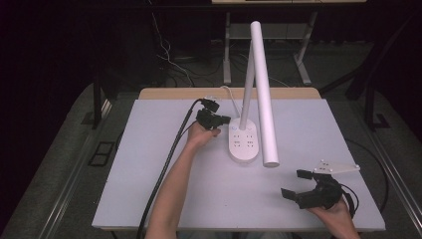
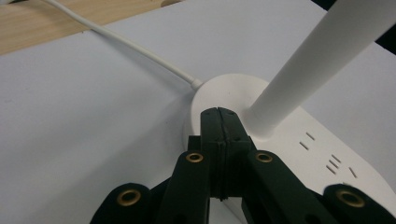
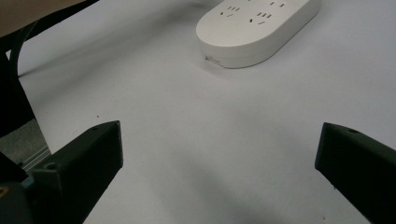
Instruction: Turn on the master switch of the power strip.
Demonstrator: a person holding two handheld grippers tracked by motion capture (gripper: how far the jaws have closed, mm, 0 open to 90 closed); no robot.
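- Lamp (image 1: 244, 142): white, oval base w/ socket slots on top, sits on the table (image 1: 149, 179) a bit far of centre.
- Stem (image 1: 246, 94) rises from the base's far end; long white tube head (image 1: 263, 94) slants from far-high down to near-right, its end hanging just right of the base.
- White cord (image 2: 140, 53) leaves the base's far end and runs to the far edge, over a wood strip (image 1: 169, 93).
- L gripper (image 1: 225, 120): at the base's far-left end, tips pointing right at the base. Jaws pressed together, nothing between them.
- In the left gripper view the closed tips (image 2: 219, 116) sit over the base's rim, just beside the foot of the stem; can't tell if they touch the base.
- Black cable (image 1: 169, 159) trails from L gripper along the forearm to the near edge.
- R gripper (image 1: 293, 184): near-right corner of the table, well apart from the lamp, tips pointing left. Jaws wide apart, holding nothing.
- In the right gripper view, bare table lies between the R jaws, w/ the base's near end (image 3: 254, 32) farther off.
- Grey plate (image 1: 337, 168) on top of R gripper.
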